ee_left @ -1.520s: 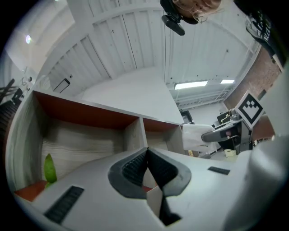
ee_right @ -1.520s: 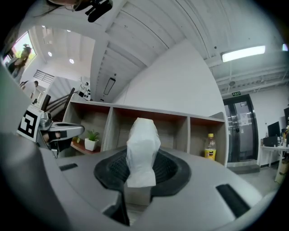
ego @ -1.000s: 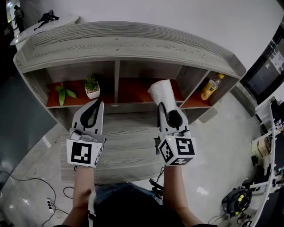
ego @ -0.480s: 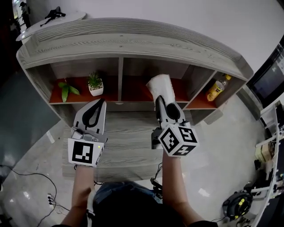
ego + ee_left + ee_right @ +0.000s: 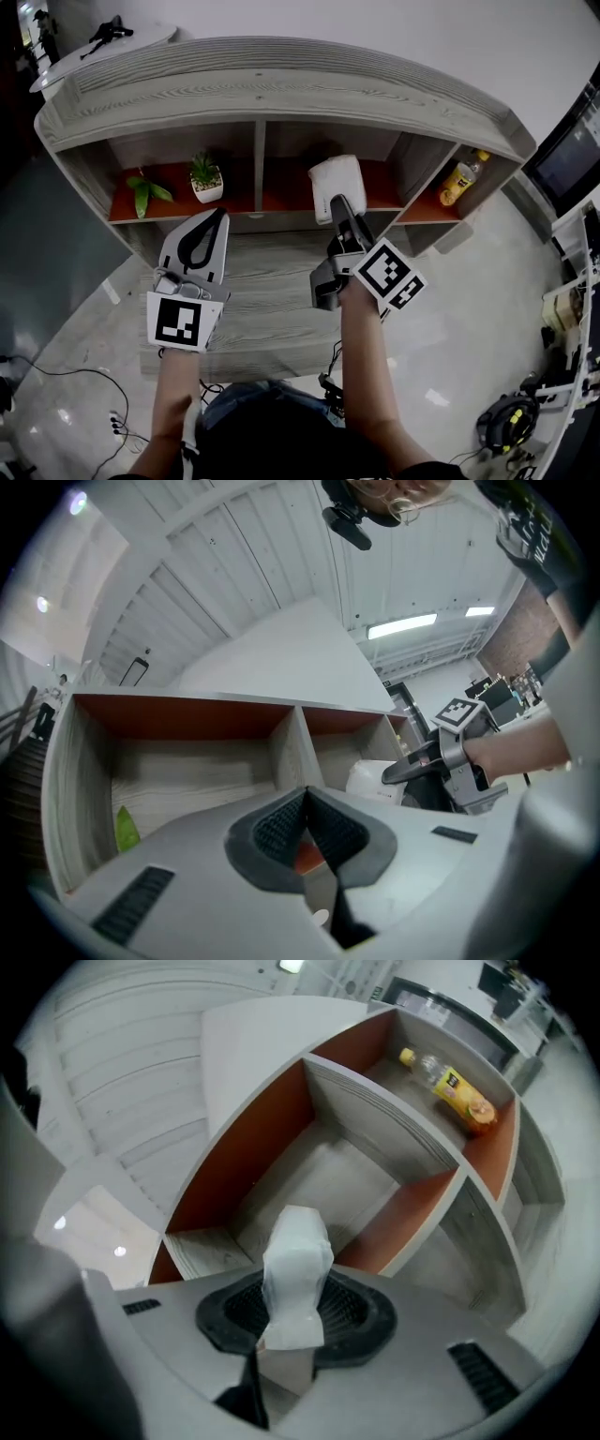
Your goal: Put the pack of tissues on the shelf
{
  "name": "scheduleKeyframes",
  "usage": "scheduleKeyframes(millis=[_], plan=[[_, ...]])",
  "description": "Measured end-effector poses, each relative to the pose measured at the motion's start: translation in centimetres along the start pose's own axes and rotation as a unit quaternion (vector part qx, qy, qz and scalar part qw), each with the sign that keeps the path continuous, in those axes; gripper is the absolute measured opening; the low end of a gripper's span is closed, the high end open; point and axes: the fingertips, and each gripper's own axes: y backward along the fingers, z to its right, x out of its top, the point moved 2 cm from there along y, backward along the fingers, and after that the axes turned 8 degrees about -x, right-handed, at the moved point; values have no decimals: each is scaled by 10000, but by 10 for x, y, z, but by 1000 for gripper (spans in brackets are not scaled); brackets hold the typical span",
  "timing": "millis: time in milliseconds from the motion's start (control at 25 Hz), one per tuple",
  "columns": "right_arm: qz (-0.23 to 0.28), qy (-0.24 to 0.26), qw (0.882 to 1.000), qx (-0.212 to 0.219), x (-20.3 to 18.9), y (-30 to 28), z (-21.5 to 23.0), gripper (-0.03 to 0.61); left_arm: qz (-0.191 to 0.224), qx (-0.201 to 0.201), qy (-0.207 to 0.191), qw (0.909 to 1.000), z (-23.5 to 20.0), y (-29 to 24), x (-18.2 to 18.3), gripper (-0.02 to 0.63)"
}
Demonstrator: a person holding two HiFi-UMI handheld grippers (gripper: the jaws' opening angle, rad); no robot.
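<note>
The pack of tissues [image 5: 335, 181] is white and soft, and my right gripper [image 5: 338, 202] is shut on its near end. The gripper lies rolled on its side, marker cube to the right. It holds the pack level at the mouth of the grey wooden shelf's [image 5: 281, 89] middle compartment, over the red-orange board. In the right gripper view the pack [image 5: 297, 1265] sticks out from between the pads of the right gripper [image 5: 293, 1314]. The left gripper view shows the pack [image 5: 372, 778] from the side. My left gripper [image 5: 210, 218] hovers shut and empty in front of the left compartment, its pads [image 5: 281, 829] meeting.
A small potted plant [image 5: 205, 178] and a leafy green plant [image 5: 145, 189] stand in the left compartment. A yellow bottle [image 5: 462, 178] stands in the right compartment. A low grey wooden step [image 5: 262, 291] lies under both grippers. Cables trail on the floor at the lower left.
My right gripper has rolled onto its side and sunk a little, turning the tissue pack from upright to flat at the shelf opening. The left gripper has stayed put.
</note>
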Motion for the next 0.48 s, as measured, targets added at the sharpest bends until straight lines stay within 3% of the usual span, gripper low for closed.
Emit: scheduleKeyframes(millis=[160, 480], plan=[[-126, -1136, 9934, 103, -2, -2, 5, 120, 23, -85, 11, 10000, 1, -1, 2, 12], [-341, -2439, 9692, -63, -11, -3, 20, 120, 23, -226, 20, 9997, 5, -3, 6, 11]])
